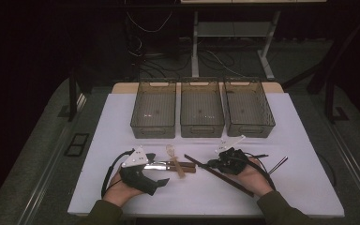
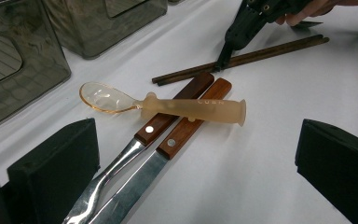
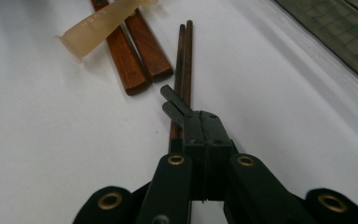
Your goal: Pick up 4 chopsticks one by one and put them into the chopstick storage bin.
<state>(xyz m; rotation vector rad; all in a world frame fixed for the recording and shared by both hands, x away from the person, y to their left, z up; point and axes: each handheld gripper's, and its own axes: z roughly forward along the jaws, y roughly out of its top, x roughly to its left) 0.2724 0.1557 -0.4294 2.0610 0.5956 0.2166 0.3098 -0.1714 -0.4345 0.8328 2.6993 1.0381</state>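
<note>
White-topped table (image 1: 290, 140), centre of the high view. Three smoky clear bins (image 1: 201, 114) in a row along its upper edge. Lower centre — two wood-handled utensils (image 1: 176, 166) side by side, dark chopsticks (image 1: 218, 174) slanting to lower right. Clear amber spoon (image 1: 174, 156) rests across the wooden handles.

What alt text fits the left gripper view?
A translucent amber spoon lies across two wooden-handled utensils on a white table, between the left gripper's open black fingers. Behind, the right gripper touches dark chopsticks.
</note>
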